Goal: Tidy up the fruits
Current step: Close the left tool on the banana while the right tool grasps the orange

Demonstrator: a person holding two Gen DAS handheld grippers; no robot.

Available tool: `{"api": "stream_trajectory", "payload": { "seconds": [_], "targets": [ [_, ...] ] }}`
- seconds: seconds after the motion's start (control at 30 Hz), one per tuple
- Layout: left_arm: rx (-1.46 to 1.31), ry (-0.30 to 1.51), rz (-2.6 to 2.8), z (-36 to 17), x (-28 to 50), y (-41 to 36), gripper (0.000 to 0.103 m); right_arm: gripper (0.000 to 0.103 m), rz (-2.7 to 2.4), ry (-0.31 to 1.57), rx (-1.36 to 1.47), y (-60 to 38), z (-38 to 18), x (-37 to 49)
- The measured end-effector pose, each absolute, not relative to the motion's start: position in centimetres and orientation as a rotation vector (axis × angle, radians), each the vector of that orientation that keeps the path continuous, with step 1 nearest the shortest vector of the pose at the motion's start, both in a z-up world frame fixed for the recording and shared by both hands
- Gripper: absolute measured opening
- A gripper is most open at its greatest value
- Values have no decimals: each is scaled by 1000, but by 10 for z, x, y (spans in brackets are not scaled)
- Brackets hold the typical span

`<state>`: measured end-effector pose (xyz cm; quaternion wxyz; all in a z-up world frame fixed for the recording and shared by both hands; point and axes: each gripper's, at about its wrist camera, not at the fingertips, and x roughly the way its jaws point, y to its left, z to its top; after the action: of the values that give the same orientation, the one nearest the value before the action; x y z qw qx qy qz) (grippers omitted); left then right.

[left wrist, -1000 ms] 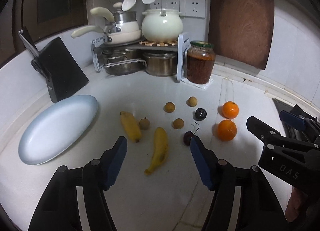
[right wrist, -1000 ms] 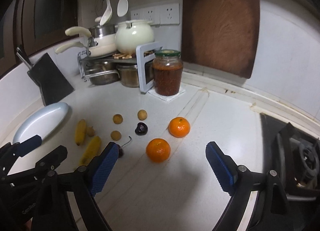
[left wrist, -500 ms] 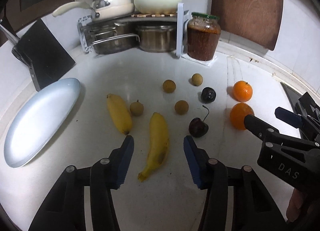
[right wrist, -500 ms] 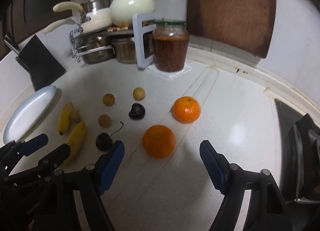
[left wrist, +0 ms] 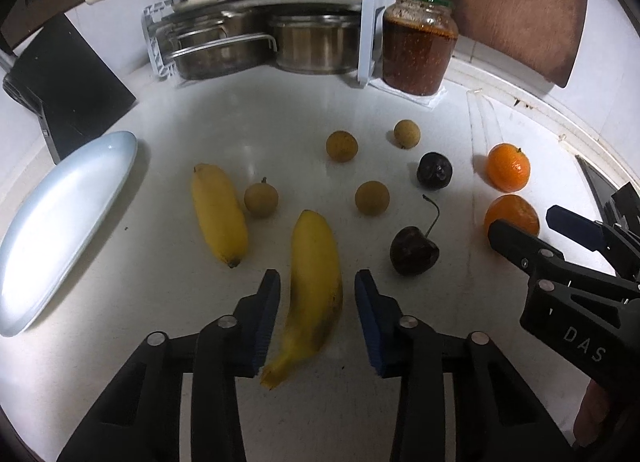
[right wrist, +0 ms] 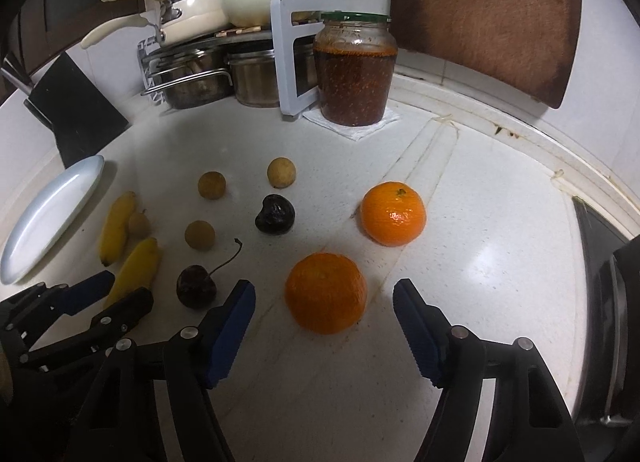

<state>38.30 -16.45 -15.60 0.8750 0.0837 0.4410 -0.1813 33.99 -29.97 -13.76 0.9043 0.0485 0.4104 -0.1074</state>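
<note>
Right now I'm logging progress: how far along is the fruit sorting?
Nothing looks sorted: the plate is bare. In hand: left gripper has been closing around a banana, right gripper around an orange; neither grips. All fruit remains.

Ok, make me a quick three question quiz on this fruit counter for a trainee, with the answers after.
1. True or false: the plate already has fruit on it.
2. How many bananas lie on the counter?
3. Which fruit sits between the pads of each hand-held gripper?

Key
1. False. The plate is bare; every fruit lies on the counter.
2. Two: one near the plate, one nearer the camera.
3. Left hand-held gripper: the nearer banana. Right hand-held gripper: the nearer orange. Both have just been closing, and the pads do not press on the fruit yet.
</note>
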Motion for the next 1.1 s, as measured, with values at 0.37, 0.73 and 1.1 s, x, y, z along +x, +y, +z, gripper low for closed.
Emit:
{"api": "stream_trajectory", "payload": {
  "seconds": [0.37, 0.73, 1.1],
  "targets": [
    [176, 927, -373, -163, 387, -167, 27, 48, -212, 872, 77, -301, -146, 348],
    [162, 908, -372, -156, 381, -163, 27, 48, -190, 857, 60, -296, -140, 343],
    [132, 831, -342, -121, 370, -136, 27, 48, -130, 789, 39, -272, -115, 336]
  ]
}}
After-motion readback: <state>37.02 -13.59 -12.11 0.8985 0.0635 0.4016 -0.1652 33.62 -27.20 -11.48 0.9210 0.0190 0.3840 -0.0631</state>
